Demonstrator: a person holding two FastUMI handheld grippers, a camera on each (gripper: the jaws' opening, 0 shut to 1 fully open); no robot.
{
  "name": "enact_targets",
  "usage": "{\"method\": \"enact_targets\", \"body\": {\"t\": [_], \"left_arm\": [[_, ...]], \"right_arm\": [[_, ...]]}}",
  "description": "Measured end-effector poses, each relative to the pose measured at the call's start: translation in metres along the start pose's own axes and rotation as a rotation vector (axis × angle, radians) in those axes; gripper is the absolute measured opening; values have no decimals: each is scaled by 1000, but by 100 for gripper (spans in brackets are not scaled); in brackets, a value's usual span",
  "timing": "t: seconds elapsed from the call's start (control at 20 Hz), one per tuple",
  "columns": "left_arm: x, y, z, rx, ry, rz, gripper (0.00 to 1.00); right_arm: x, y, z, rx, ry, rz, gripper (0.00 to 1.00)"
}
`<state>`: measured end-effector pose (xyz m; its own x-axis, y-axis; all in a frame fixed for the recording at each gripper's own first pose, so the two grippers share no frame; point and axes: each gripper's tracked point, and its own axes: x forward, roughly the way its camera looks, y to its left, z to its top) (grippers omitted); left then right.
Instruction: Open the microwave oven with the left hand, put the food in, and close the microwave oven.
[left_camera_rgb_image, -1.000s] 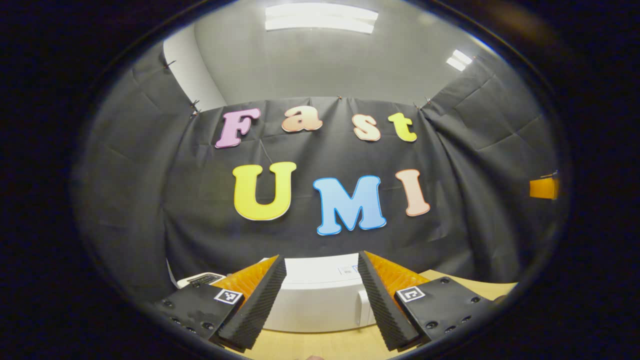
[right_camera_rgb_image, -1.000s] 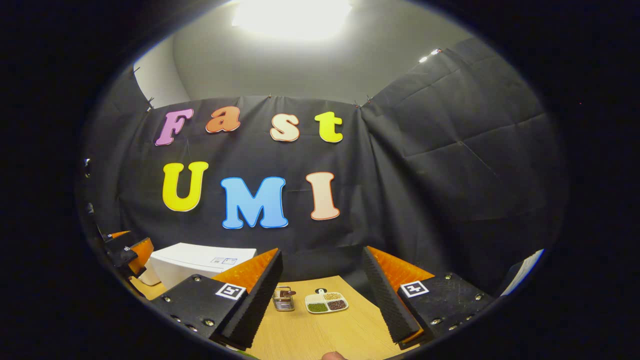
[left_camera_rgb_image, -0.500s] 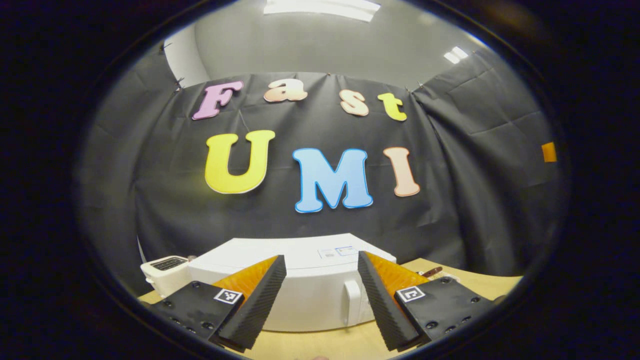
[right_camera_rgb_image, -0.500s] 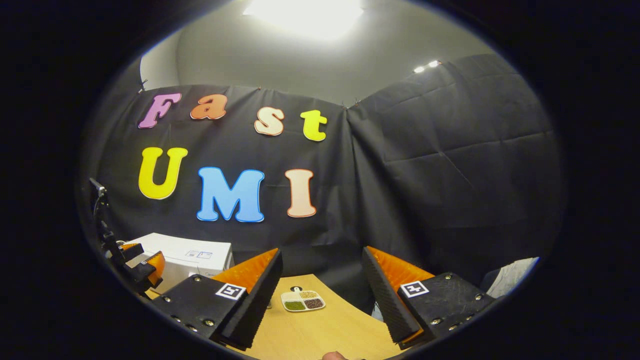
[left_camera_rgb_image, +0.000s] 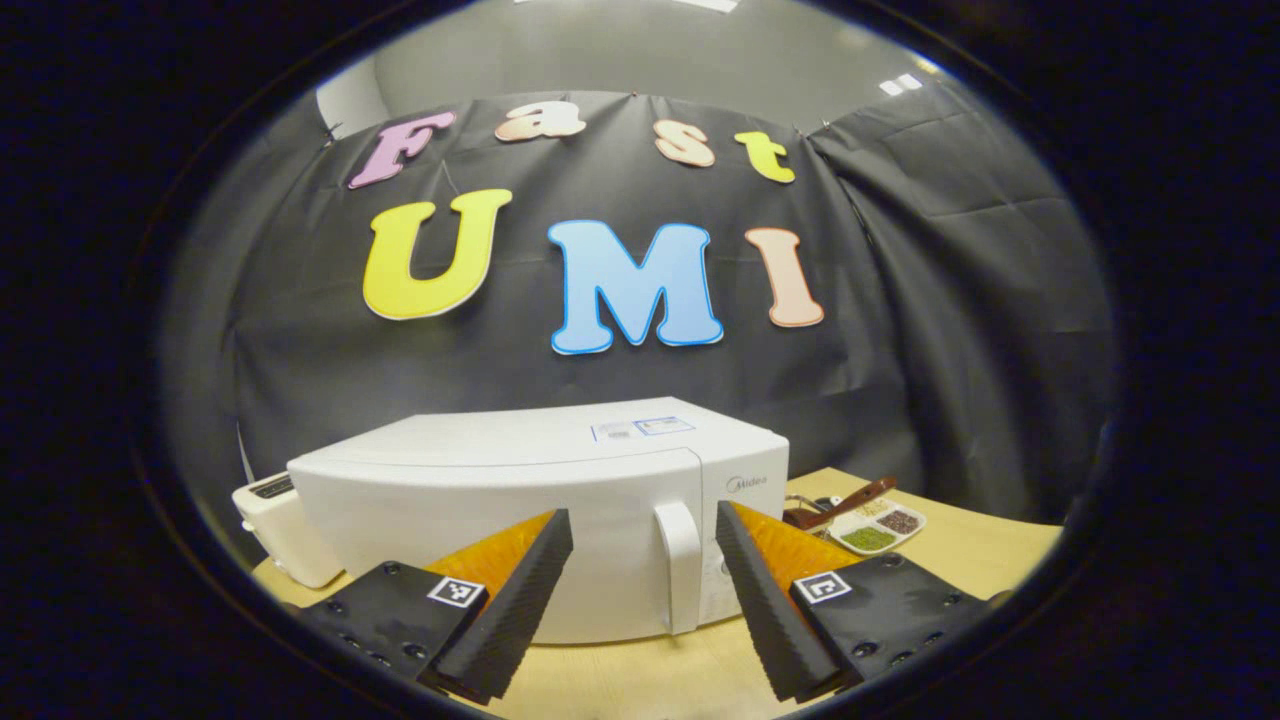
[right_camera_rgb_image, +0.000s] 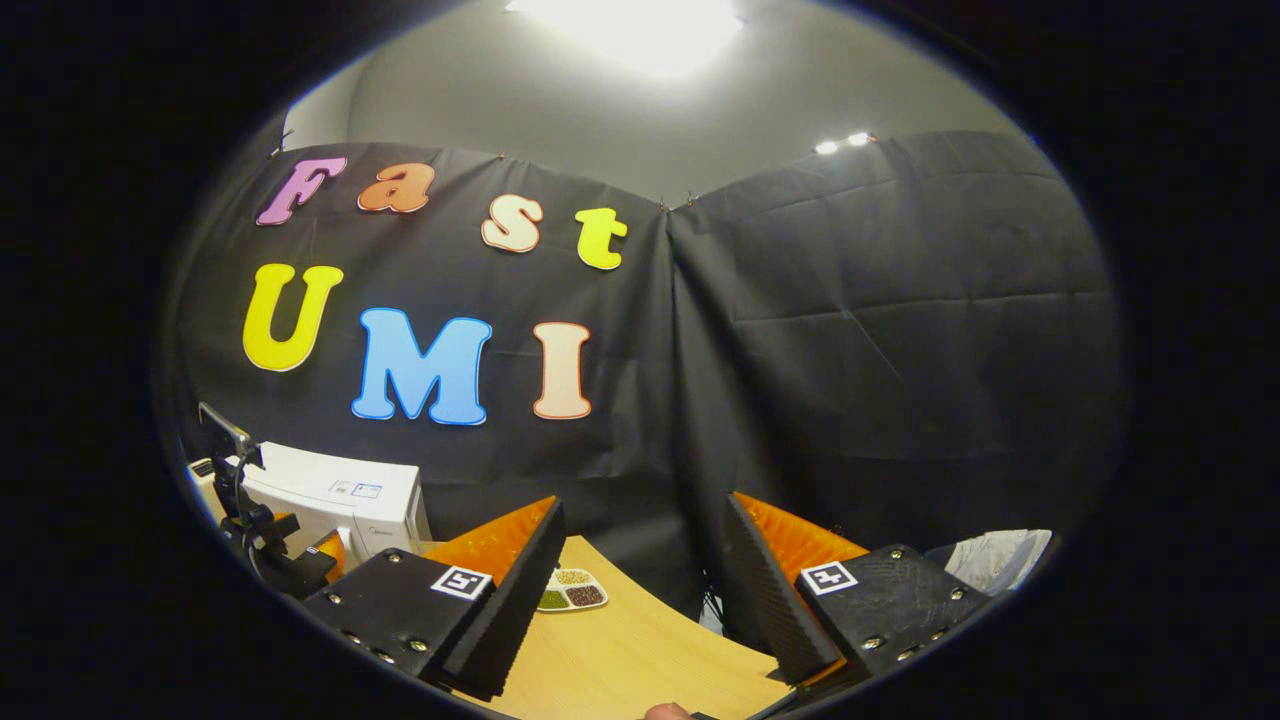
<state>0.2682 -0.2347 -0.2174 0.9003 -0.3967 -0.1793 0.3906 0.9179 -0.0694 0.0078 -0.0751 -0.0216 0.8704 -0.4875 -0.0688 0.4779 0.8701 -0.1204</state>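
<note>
A white microwave oven (left_camera_rgb_image: 520, 490) stands on the wooden table (left_camera_rgb_image: 980, 545) with its door shut and a vertical white handle (left_camera_rgb_image: 680, 565) on the front. My left gripper (left_camera_rgb_image: 640, 600) is open in front of it, with the handle showing between the fingers a little farther off. A small white divided tray of food (left_camera_rgb_image: 875, 527) lies to the right of the oven. In the right gripper view my right gripper (right_camera_rgb_image: 640, 600) is open over the table, holding nothing; the microwave oven (right_camera_rgb_image: 335, 500) and the tray of food (right_camera_rgb_image: 570, 590) lie to its left, and the left gripper (right_camera_rgb_image: 295, 565) is in front of the oven.
A white toaster-like appliance (left_camera_rgb_image: 275, 530) sits left of the oven. A dark-handled utensil (left_camera_rgb_image: 840, 500) lies behind the tray. The table's far right edge (right_camera_rgb_image: 660, 610) curves toward black cloth, with a pale bundle (right_camera_rgb_image: 985, 555) at the far right.
The left gripper view has tipped down and come closer, so the oven and its handle loom larger. The right gripper view has swung right, with the tray sliding left. Both grippers stay open.
</note>
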Motion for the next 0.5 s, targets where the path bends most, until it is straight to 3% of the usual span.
{"method": "enact_targets", "body": {"t": [0.3, 0.35, 0.4, 0.45, 0.5], "left_arm": [[22, -22, -43, 36, 82, -35, 96], [25, -24, -46, 42, 87, -36, 91], [28, -25, -53, 49, 94, -34, 93], [31, -26, -55, 53, 98, -29, 83], [33, -23, -58, 56, 102, -16, 85]], "right_arm": [[-7, 0, -1, -27, 16, -9, 93], [-8, -1, 0, -32, 13, -10, 96], [-9, -1, 2, -41, 10, -9, 93], [-11, -1, 0, -50, 10, -7, 96], [-12, 0, 1, -58, 9, -5, 96]]}}
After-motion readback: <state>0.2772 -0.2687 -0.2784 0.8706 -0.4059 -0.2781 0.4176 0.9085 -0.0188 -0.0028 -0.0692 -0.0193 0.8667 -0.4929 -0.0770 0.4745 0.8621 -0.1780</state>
